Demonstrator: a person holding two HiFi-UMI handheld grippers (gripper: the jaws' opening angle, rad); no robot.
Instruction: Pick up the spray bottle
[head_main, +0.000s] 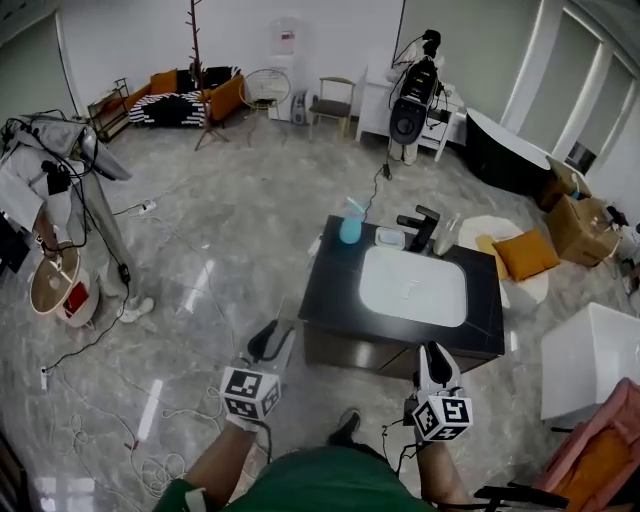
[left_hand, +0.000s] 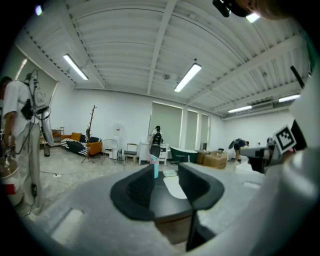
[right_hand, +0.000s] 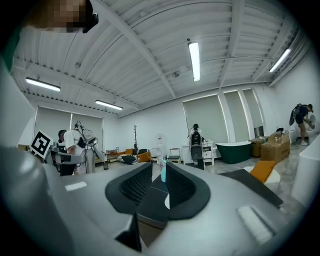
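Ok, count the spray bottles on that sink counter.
1. The blue spray bottle stands at the far left corner of the counter; no others show.

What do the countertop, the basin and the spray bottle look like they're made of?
Countertop: a flat black slab with a smooth, faint sheen. It could be stone or a stone-look laminate; the look leaves that open. Basin: uniformly white and smooth with rounded corners, likely glazed ceramic. Spray bottle: blue, slightly see-through body with a paler top, probably plastic.
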